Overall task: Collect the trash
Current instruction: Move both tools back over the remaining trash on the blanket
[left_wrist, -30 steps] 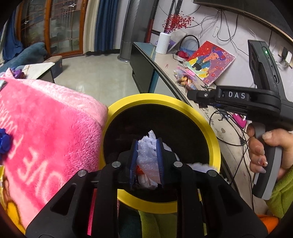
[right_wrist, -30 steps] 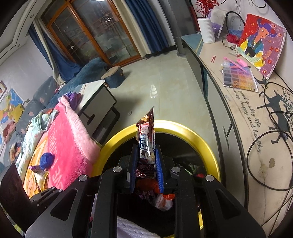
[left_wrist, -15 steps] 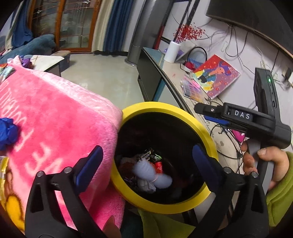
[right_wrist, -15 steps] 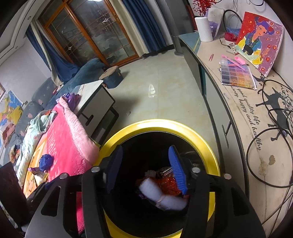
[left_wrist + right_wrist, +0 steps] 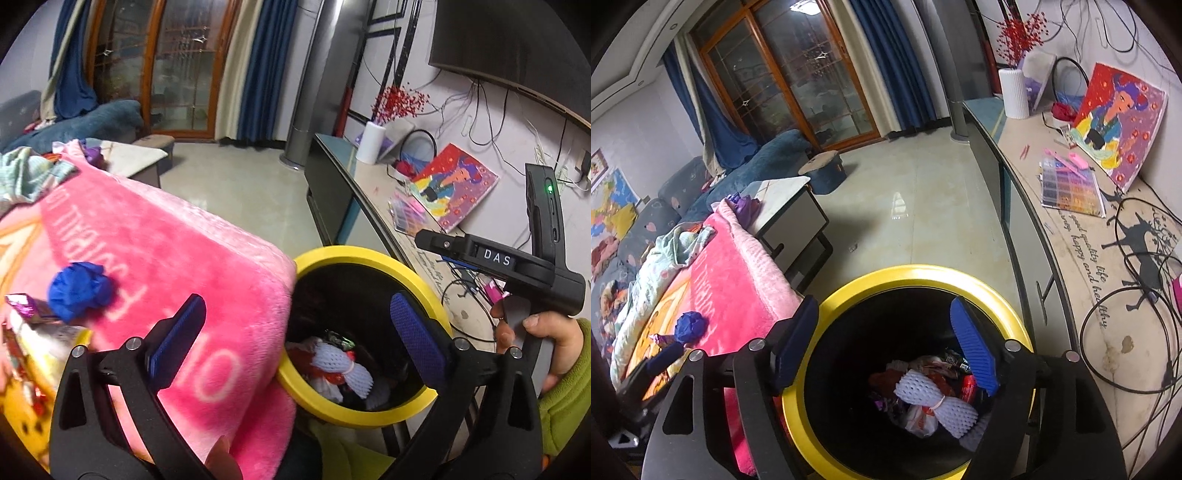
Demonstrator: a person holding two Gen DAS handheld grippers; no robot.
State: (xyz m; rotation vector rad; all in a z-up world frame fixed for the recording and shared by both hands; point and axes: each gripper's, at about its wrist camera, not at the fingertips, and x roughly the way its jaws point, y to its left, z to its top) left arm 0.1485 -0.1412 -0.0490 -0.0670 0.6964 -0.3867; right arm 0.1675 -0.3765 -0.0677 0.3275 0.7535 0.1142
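A black trash bin with a yellow rim (image 5: 373, 254) (image 5: 923, 271) stands beside a pink blanket (image 5: 155, 251) (image 5: 731, 273). Inside lie a white foam net (image 5: 343, 363) (image 5: 934, 397) and several wrappers (image 5: 934, 365). My left gripper (image 5: 299, 332) is open and empty, above the bin's left edge and the blanket. My right gripper (image 5: 886, 343) is open and empty over the bin mouth; its body shows in the left wrist view (image 5: 517, 266). A crumpled blue wad (image 5: 79, 290) (image 5: 690, 325) and a shiny purple wrapper (image 5: 24, 304) lie on the blanket.
A long cabinet (image 5: 1071, 236) runs along the right wall with cables (image 5: 1137, 314), a bright painting (image 5: 1119, 122), a bead box (image 5: 1071, 188) and a white vase (image 5: 1014, 92). A low white side table (image 5: 786, 206) and a blue sofa (image 5: 761, 158) stand past the blanket. Tiled floor (image 5: 905, 195) lies beyond.
Both grippers opened and dropped their loads into the bin: the left its white foam net, the right its snack wrapper. The left gripper has since drawn back and leftward over the blanket.
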